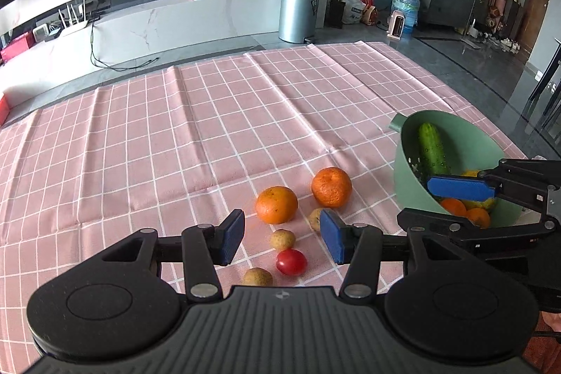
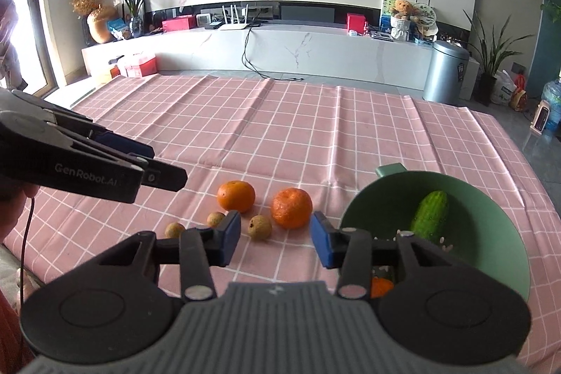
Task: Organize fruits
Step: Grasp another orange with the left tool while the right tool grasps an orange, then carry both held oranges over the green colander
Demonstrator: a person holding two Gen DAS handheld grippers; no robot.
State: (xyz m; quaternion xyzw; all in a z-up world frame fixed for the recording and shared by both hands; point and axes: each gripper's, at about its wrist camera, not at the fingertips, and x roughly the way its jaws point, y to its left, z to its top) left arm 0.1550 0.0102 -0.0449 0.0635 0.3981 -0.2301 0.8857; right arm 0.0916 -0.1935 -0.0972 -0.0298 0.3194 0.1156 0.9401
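Observation:
Two oranges lie on the pink checked cloth, one on the left [image 1: 276,204] [image 2: 235,196] and one on the right [image 1: 331,187] [image 2: 291,208]. Three small brown fruits [image 1: 282,239] [image 2: 259,226] and a red cherry tomato [image 1: 291,262] lie near them. A green bowl [image 1: 406,170] [image 2: 498,233] holds a cucumber [image 1: 432,149] [image 2: 430,215] and orange fruits [image 1: 453,208]. My left gripper [image 1: 282,240] is open and empty above the small fruits. My right gripper [image 2: 275,242] is open and empty beside the bowl; it also shows in the left wrist view [image 1: 455,195].
The table's far edge [image 1: 245,53] drops to a grey floor. A metal bin [image 1: 298,11] [image 2: 445,72], a white TV bench [image 2: 280,48], plants and a water bottle [image 1: 405,7] stand beyond. The left gripper's body [image 2: 87,163] crosses the right wrist view.

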